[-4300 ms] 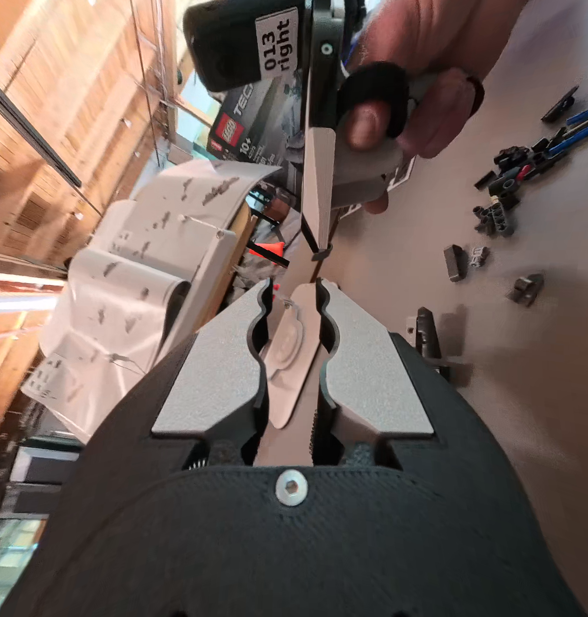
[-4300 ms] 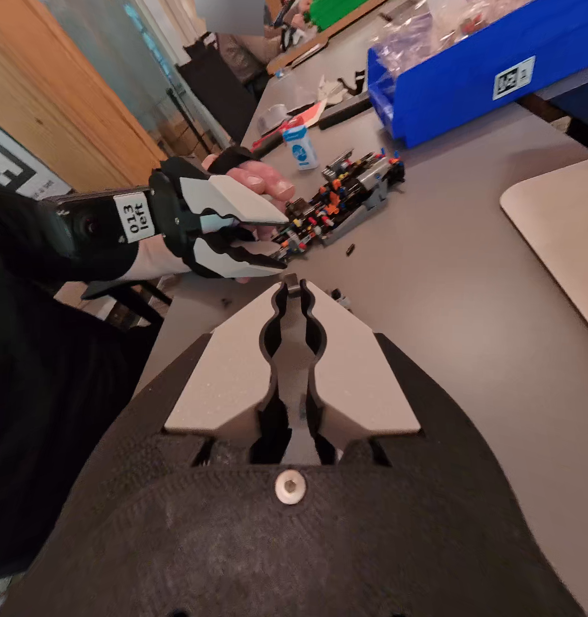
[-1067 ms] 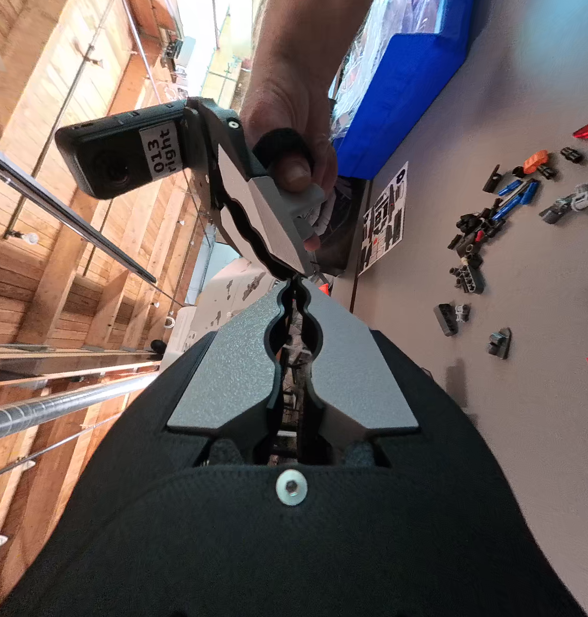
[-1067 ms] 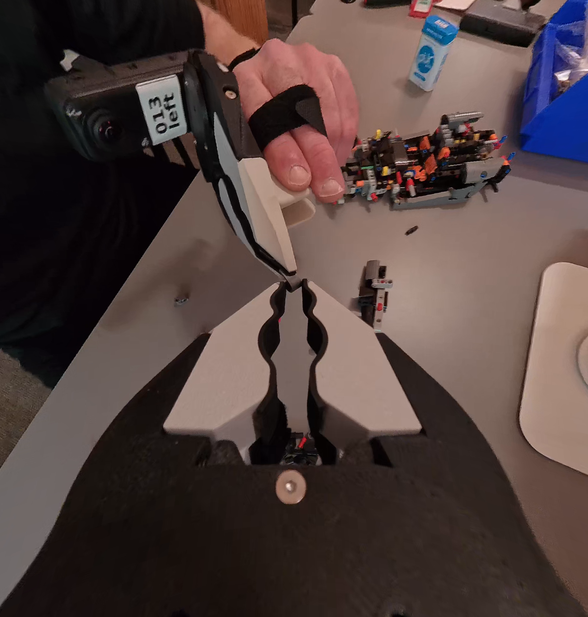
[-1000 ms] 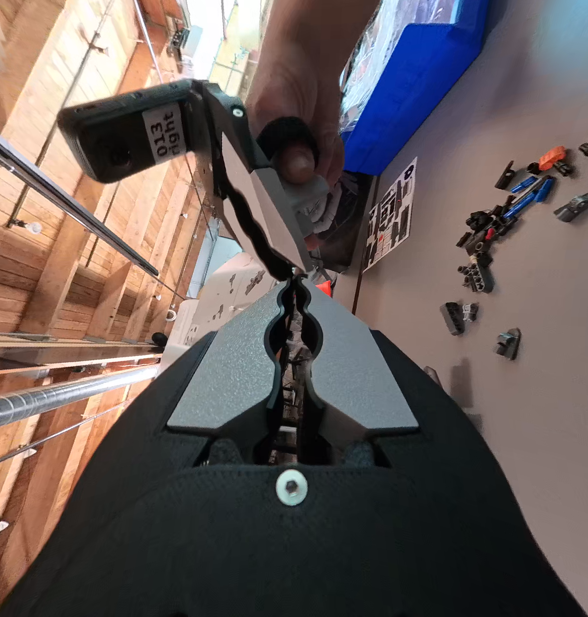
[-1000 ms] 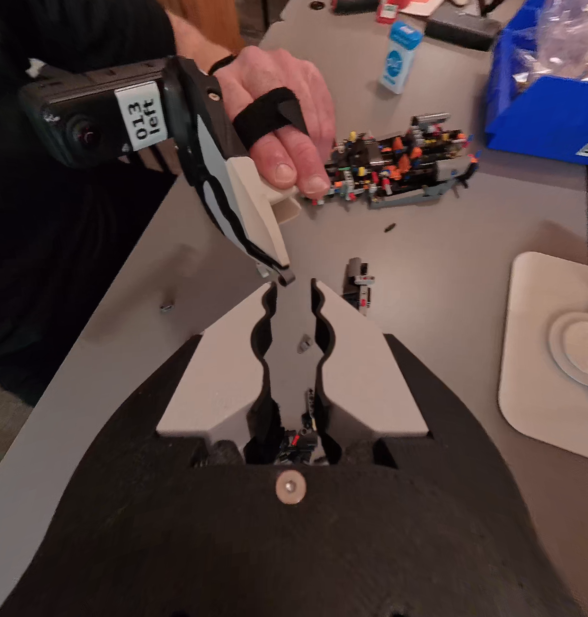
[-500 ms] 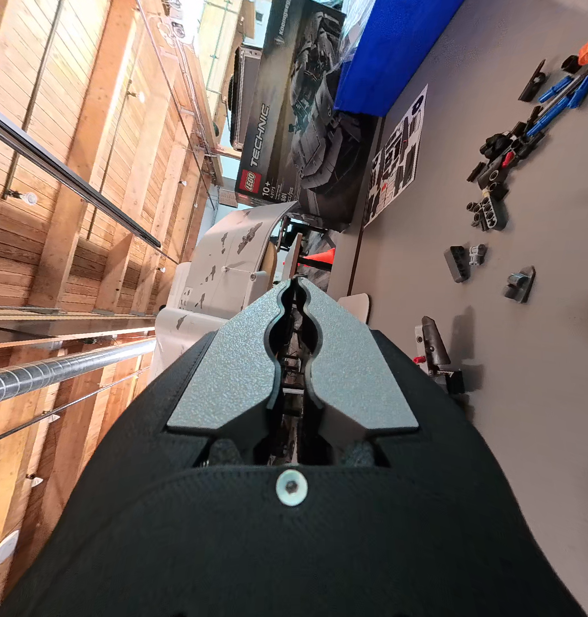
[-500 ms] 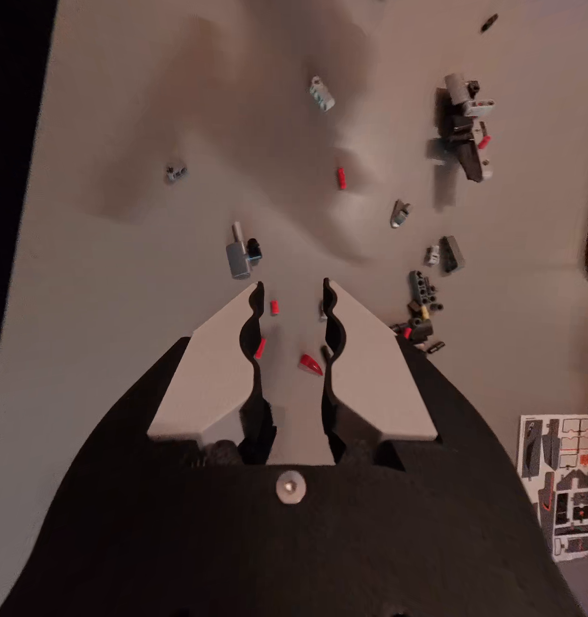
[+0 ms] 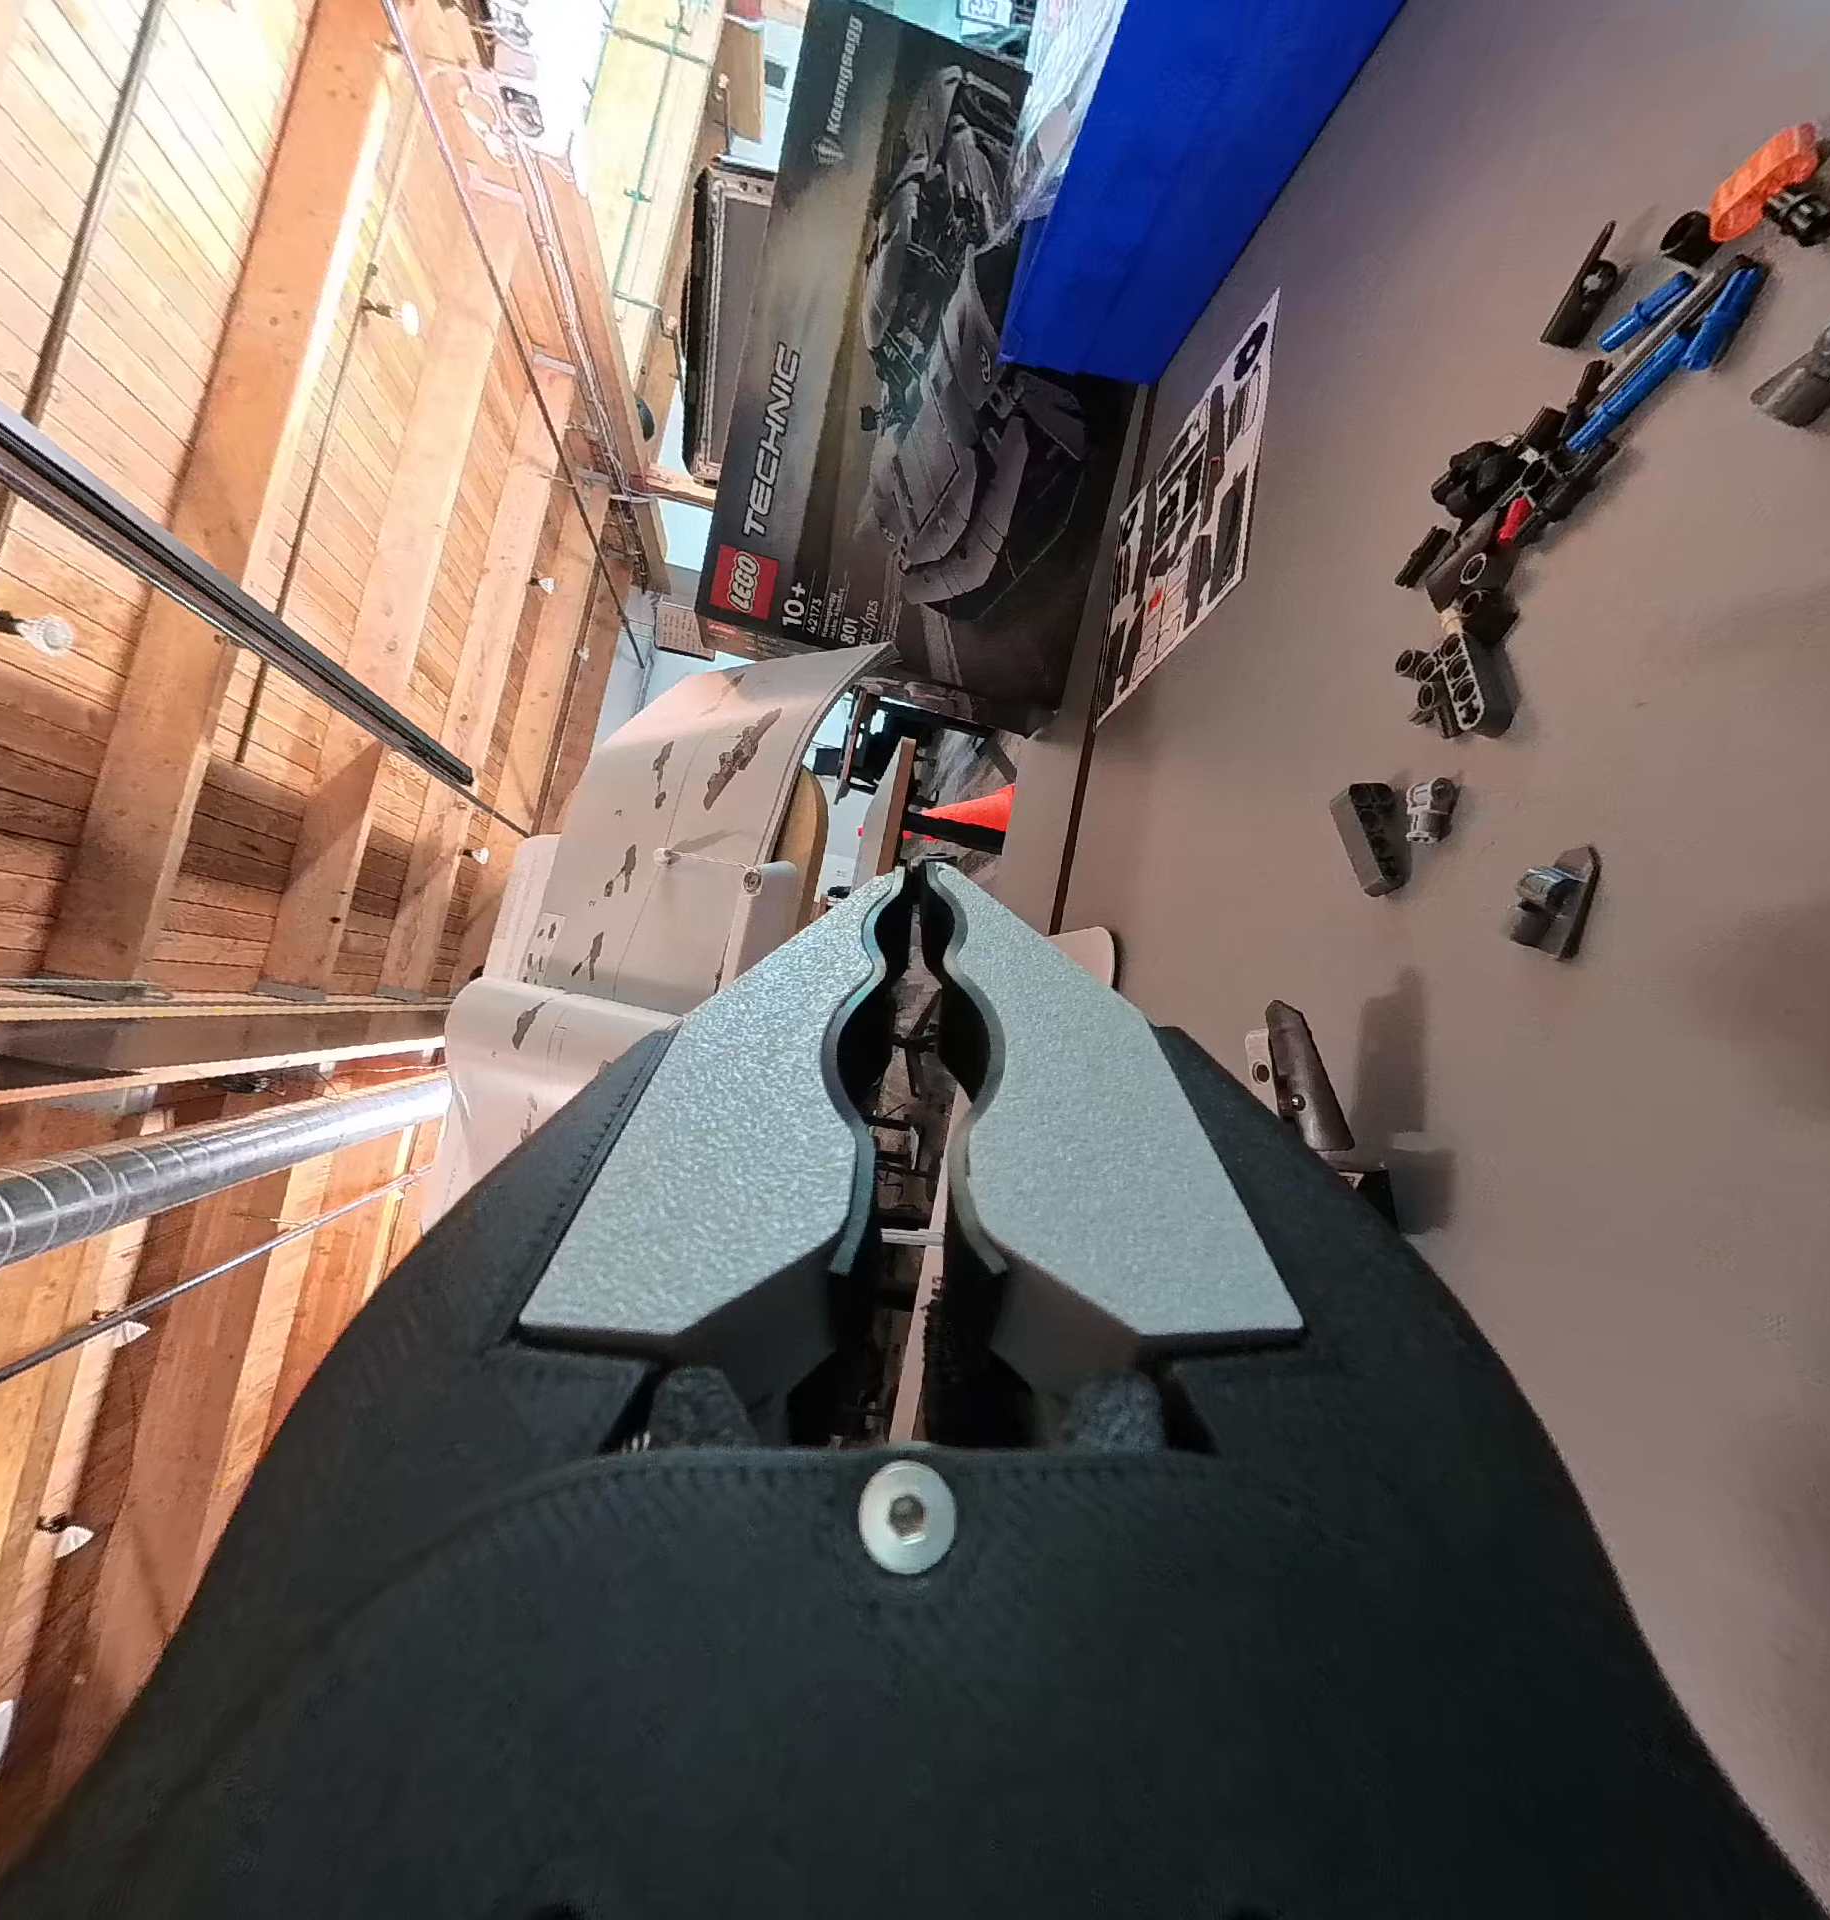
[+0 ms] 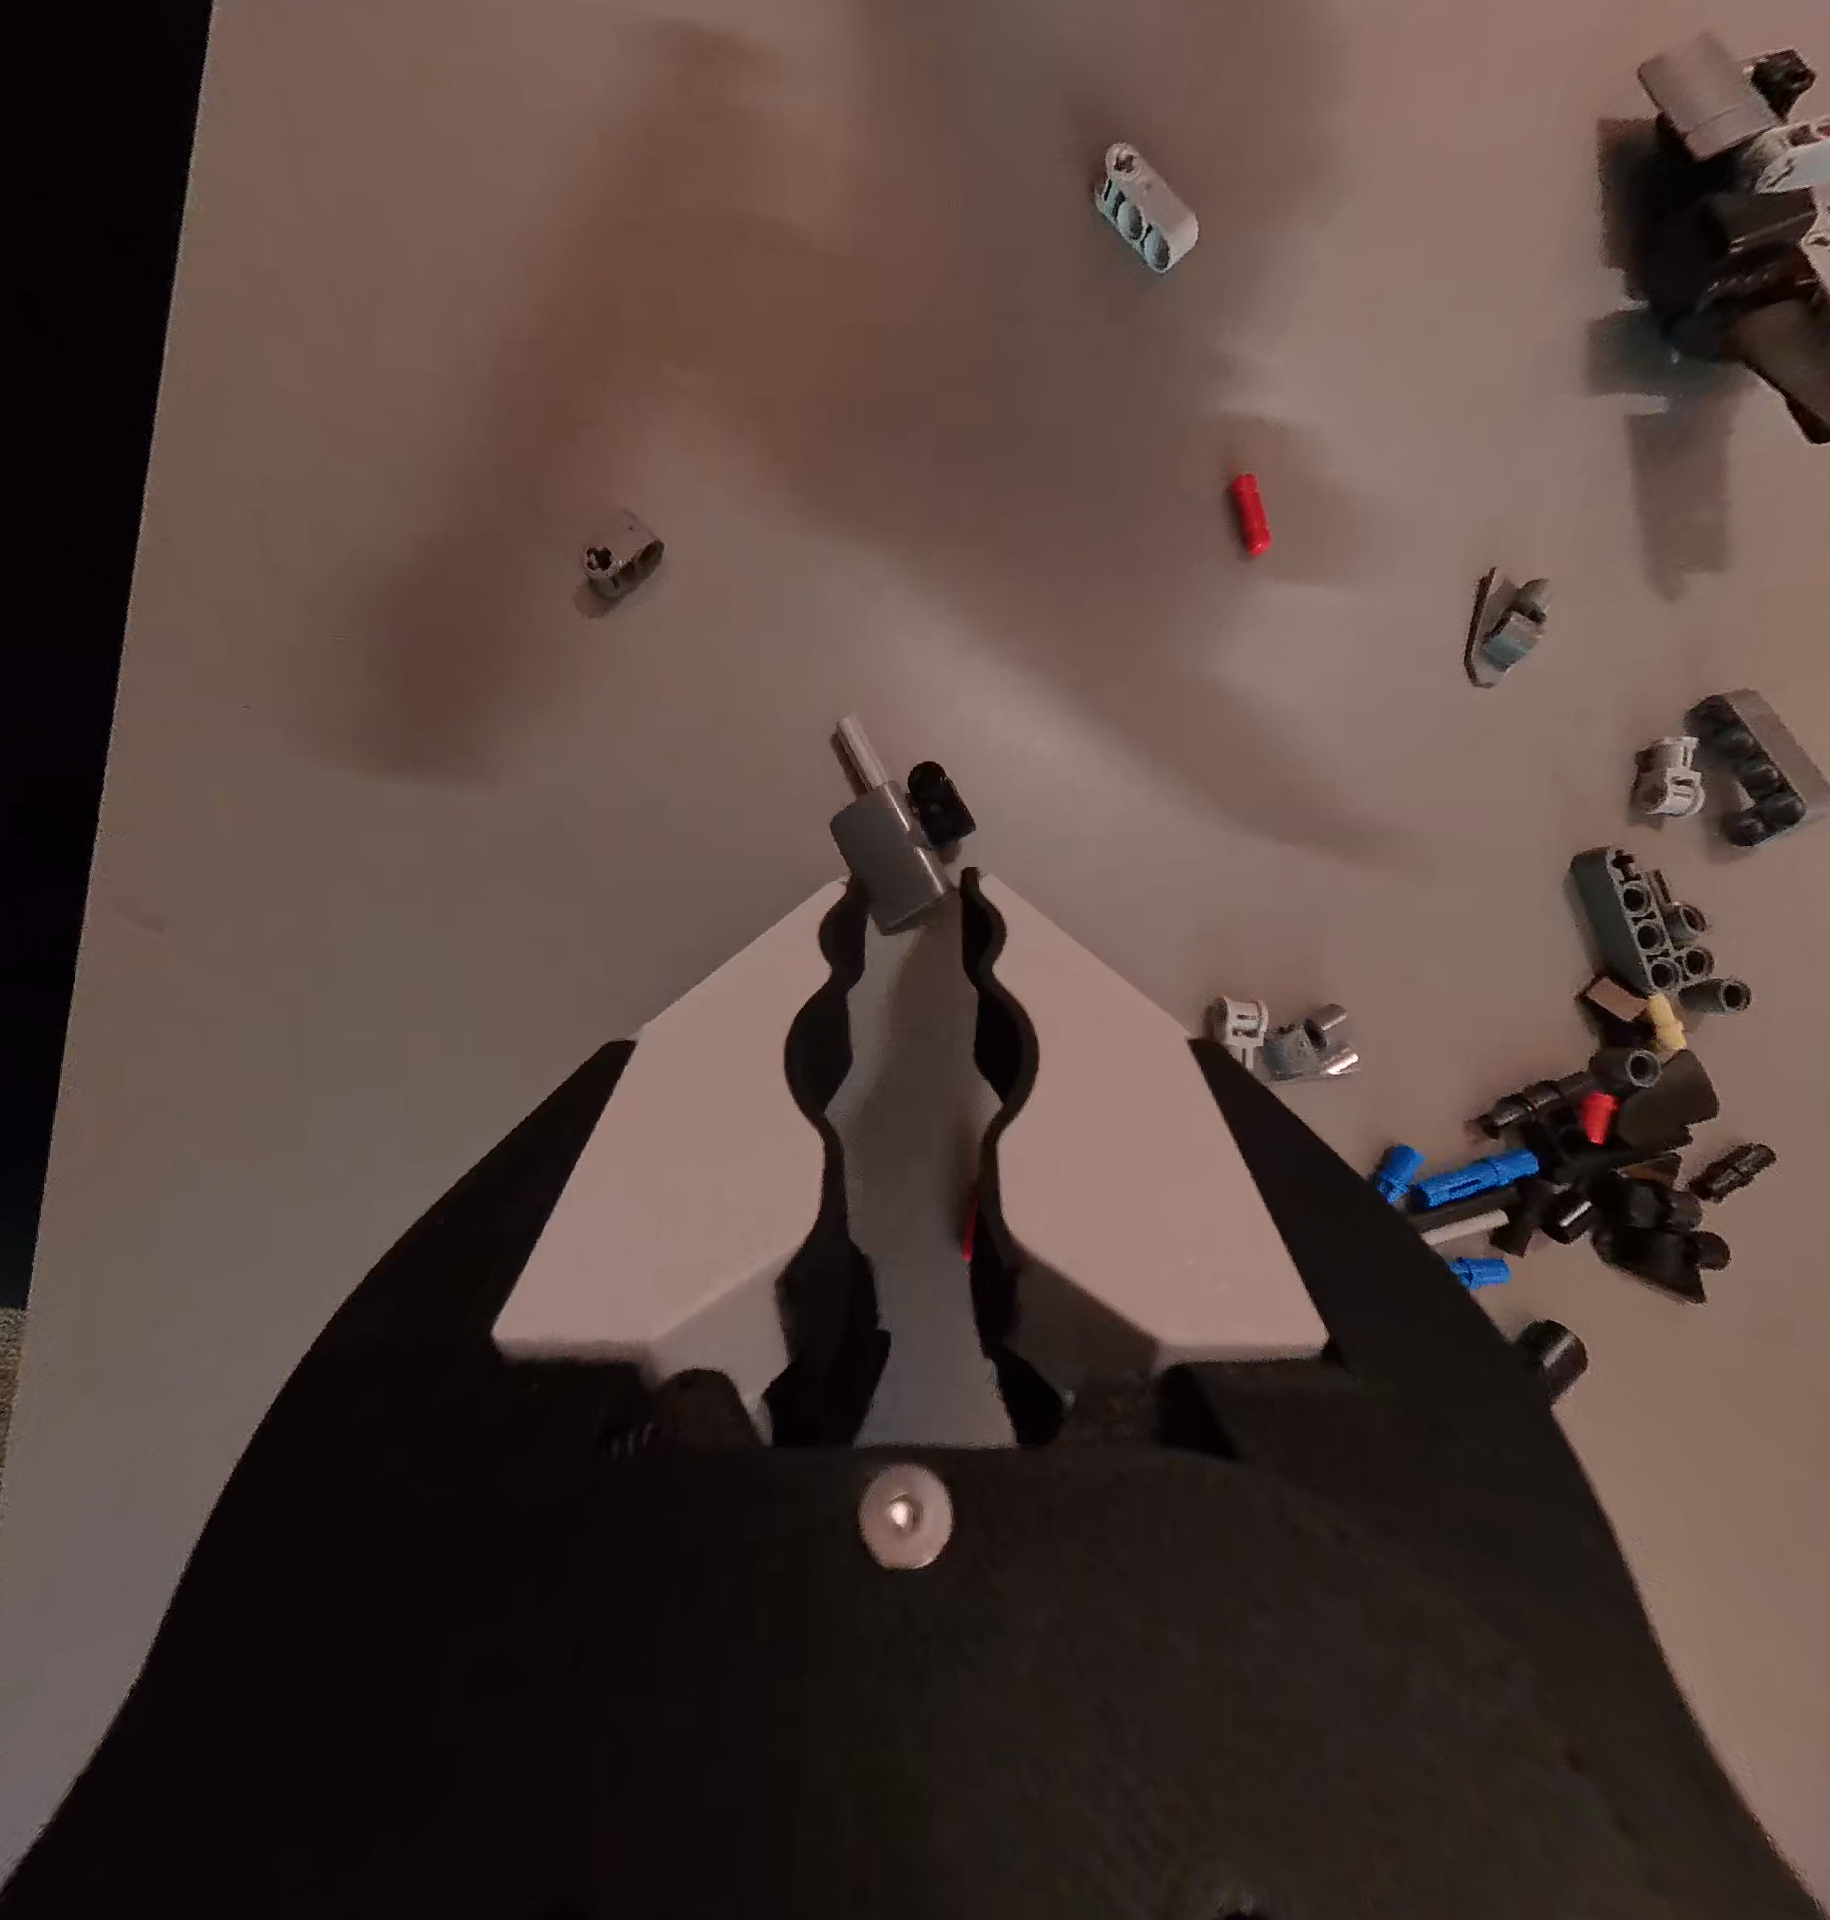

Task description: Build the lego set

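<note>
My right gripper (image 10: 906, 888) is open and points down at the grey table (image 10: 475, 935). Its fingertips stand on either side of a dark grey connector with a pale axle (image 10: 885, 847). A small black pin (image 10: 937, 800) lies against that connector. My left gripper (image 9: 916, 876) is shut and held in the air, turned sideways. It pinches a tiny grey piece that barely shows at the tips. A dark sub-assembly (image 9: 1306, 1081) lies on the table just right of it and also shows in the right wrist view (image 10: 1742, 239).
Loose parts lie around: a red pin (image 10: 1249, 509), a pale beam (image 10: 1145, 208), a small grey connector (image 10: 620, 556), a mixed pile (image 10: 1617, 1174). The table edge runs down the left. The set box (image 9: 890, 416), sticker sheet (image 9: 1186, 520), blue bin (image 9: 1181, 156) and open booklet (image 9: 682, 831) stand beyond. Left tips to right tips: about 20 centimetres.
My right gripper let go of the tiny piece, leaving it in the left gripper. It swung down over the table, and its tips have closed in around the grey connector.
</note>
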The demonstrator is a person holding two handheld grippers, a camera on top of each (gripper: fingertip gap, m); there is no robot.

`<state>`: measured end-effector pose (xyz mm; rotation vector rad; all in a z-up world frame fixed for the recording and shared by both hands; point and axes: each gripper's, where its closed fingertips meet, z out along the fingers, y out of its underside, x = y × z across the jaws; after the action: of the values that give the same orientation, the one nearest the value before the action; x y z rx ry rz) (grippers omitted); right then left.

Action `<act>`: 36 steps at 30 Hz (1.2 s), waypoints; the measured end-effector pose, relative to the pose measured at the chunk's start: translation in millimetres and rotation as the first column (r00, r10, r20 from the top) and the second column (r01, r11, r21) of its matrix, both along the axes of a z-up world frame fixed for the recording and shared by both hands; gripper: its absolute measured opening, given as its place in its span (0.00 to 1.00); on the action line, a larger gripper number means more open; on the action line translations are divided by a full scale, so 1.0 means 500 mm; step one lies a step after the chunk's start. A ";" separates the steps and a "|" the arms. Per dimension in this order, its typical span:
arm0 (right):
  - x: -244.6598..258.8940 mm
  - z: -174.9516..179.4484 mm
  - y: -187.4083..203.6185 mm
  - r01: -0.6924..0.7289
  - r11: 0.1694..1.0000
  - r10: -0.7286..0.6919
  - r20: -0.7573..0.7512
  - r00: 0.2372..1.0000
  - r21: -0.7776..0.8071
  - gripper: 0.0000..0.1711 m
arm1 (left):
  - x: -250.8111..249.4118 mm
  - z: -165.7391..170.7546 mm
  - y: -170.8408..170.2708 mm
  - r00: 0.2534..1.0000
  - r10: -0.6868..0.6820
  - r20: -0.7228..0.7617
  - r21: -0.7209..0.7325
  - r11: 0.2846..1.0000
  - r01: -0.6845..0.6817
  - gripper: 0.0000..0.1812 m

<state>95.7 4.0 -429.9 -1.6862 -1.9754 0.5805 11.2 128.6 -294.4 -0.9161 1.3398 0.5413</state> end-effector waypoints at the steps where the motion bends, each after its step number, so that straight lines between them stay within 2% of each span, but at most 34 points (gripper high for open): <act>1: -0.002 0.000 -0.002 0.000 1.000 0.000 -0.006 1.000 -0.012 0.08 | 0.000 0.000 -0.001 1.000 0.000 0.001 0.000 1.000 0.000 0.00; 11: -0.006 0.005 -0.011 0.026 0.999 -0.027 -0.016 1.000 -0.033 0.06 | 0.004 -0.009 -0.003 1.000 -0.005 -0.013 -0.012 1.000 0.005 0.00; 15: -0.014 0.015 -0.013 0.018 1.000 -0.018 -0.037 0.999 -0.008 0.18 | 0.005 -0.012 -0.003 1.000 -0.004 -0.017 -0.018 1.000 0.004 0.00; 17: -0.017 0.013 -0.009 0.007 1.000 -0.007 -0.022 1.000 -0.008 0.20 | 0.007 -0.014 -0.003 1.000 -0.007 -0.019 -0.022 1.000 0.006 0.00; 19: -0.023 0.010 -0.006 -0.001 1.000 0.000 -0.016 1.000 -0.020 0.19 | 0.011 -0.016 -0.004 1.000 -0.007 -0.022 -0.021 1.000 0.007 0.00; 22: -0.030 0.000 -0.015 -0.020 0.999 0.020 -0.006 1.000 -0.025 0.13 | 0.012 -0.016 -0.008 1.000 -0.010 -0.021 -0.022 1.000 0.009 0.00; 27: -0.033 0.003 -0.018 0.006 0.999 -0.008 -0.051 0.999 -0.043 0.11 | 0.009 -0.016 -0.005 1.000 -0.008 -0.021 -0.021 1.000 0.008 0.00; 30: -0.034 0.025 -0.011 0.033 0.997 -0.040 -0.102 0.994 -0.070 0.04 | 0.009 -0.013 0.000 1.000 -0.004 -0.021 -0.018 1.000 0.004 0.00; 36: -0.021 0.039 0.016 0.059 0.997 -0.062 -0.087 0.994 -0.042 0.04 | 0.015 -0.012 -0.006 1.000 -0.005 -0.018 -0.016 1.000 0.005 0.00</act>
<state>85.1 12.0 -410.5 -1.7076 -1.8557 0.6647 18.6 125.8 -300.2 -0.9230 1.3639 0.5367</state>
